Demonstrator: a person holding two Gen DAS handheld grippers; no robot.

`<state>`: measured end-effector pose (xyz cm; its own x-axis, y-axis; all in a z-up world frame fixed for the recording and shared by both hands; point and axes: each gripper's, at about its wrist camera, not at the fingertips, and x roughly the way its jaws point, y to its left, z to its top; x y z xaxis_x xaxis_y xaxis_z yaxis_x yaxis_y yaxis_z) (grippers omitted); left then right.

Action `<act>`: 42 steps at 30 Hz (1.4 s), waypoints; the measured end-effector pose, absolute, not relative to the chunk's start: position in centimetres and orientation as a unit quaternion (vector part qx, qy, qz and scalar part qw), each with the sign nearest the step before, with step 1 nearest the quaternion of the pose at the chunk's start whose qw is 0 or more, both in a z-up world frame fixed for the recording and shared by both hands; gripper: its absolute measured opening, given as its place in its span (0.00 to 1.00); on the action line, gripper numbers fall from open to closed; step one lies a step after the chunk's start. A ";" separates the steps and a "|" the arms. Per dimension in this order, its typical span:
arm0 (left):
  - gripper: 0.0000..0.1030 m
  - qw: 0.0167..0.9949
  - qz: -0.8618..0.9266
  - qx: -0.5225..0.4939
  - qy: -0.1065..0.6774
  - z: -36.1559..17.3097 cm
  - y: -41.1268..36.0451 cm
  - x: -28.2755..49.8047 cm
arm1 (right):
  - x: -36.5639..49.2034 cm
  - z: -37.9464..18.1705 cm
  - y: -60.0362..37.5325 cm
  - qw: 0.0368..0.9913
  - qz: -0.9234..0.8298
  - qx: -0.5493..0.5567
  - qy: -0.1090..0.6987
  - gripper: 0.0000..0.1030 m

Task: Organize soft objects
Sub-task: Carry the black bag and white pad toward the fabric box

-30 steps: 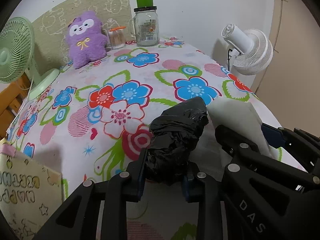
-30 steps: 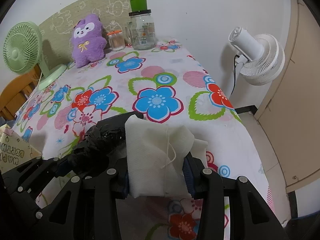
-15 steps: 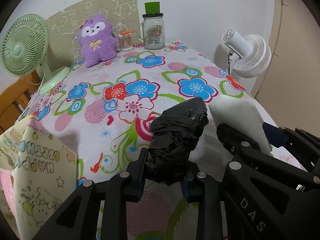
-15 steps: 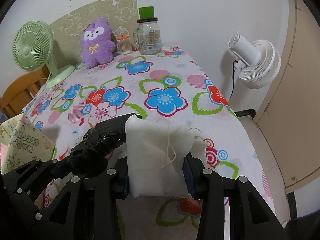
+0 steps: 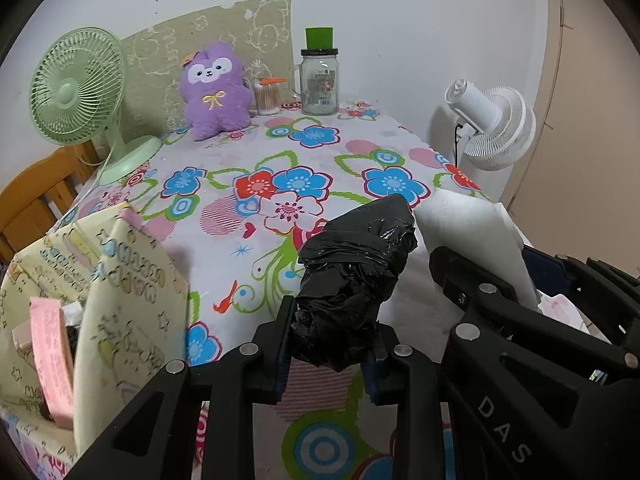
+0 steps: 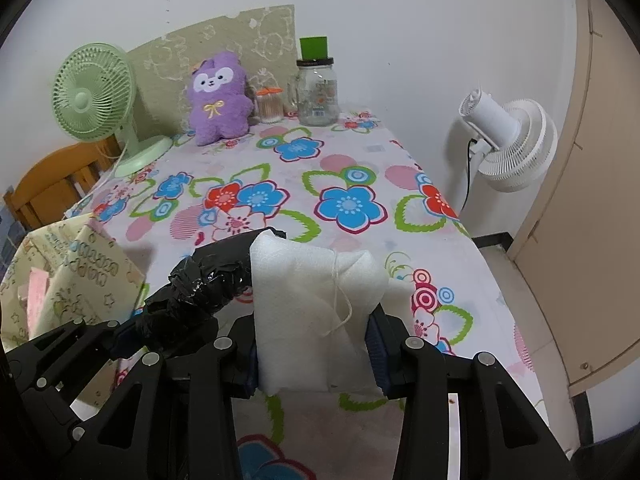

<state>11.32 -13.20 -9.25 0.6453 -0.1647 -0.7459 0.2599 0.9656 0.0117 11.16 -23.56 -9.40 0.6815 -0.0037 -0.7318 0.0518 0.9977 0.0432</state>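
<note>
My left gripper (image 5: 328, 354) is shut on a crumpled black plastic bundle (image 5: 352, 280), held above the near edge of the flowered table (image 5: 280, 168). Beside it, my right gripper (image 6: 314, 354) is shut on a white padded pouch (image 6: 312, 300) with a loose thread. Each view shows the other's load: the white pouch (image 5: 472, 228) at right, the black bundle (image 6: 200, 292) at left. A purple plush toy (image 5: 214, 90) sits upright at the table's far end. A yellow patterned bag (image 5: 100, 300) stands open at lower left, with pink items inside.
A green desk fan (image 5: 80, 92) stands at the far left of the table. A glass jar with green lid (image 5: 319, 80) and a small toothpick jar (image 5: 268, 96) sit at the back. A white fan (image 5: 492, 124) stands off the table's right side. A wooden chair (image 5: 36, 196) is at left.
Both grippers have drawn back from the table and risen a little, still holding their loads. The yellow bag has come further into view at lower left.
</note>
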 end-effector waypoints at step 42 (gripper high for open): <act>0.27 0.936 -0.104 0.045 0.334 -3.4 -8.2 4.6 | 4.7 -2.8 -18.3 0.942 0.010 -0.001 0.335 0.44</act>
